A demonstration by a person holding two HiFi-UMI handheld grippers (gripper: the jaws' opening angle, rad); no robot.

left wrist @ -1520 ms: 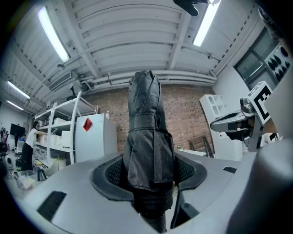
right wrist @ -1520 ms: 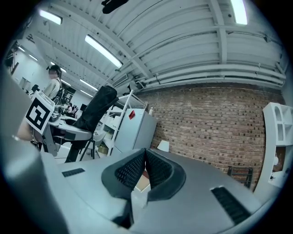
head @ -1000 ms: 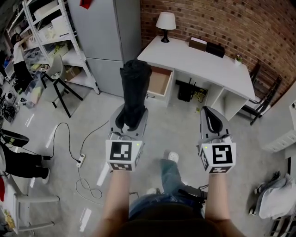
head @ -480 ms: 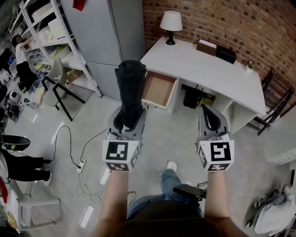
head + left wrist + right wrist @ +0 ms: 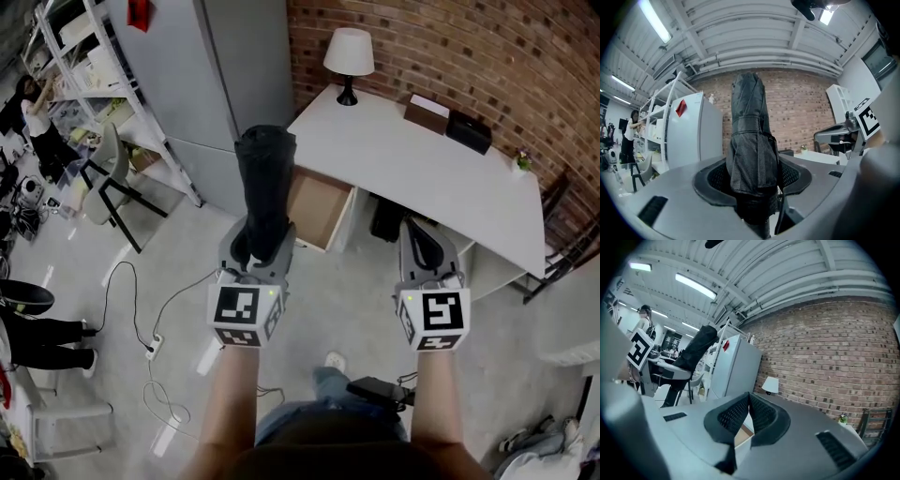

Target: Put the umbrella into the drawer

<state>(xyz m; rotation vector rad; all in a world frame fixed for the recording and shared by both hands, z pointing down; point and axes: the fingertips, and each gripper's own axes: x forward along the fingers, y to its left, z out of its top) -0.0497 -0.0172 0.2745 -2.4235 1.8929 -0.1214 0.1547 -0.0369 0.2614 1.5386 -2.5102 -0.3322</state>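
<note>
A black folded umbrella (image 5: 264, 178) stands up out of my left gripper (image 5: 262, 247), whose jaws are shut on its lower end. In the left gripper view the umbrella (image 5: 750, 140) fills the gap between the pads. Its top overlaps the near left corner of the open wooden drawer (image 5: 320, 208) of the white desk (image 5: 441, 173), just ahead. To the right, my right gripper (image 5: 427, 246) is held level with its pads (image 5: 740, 413) meeting and nothing between them. From the right gripper view the umbrella (image 5: 696, 350) shows at the left.
A lamp (image 5: 349, 56) and two boxes (image 5: 427, 112) stand along the brick wall on the desk. A grey cabinet (image 5: 211, 84) flanks the desk's left. Shelves (image 5: 80, 66), a chair (image 5: 108, 173) and a floor cable with power strip (image 5: 150, 352) lie further left.
Both grippers have been carried toward the desk; the desk and open drawer now sit closer and lower in the head view. The umbrella stays gripped the same way.
</note>
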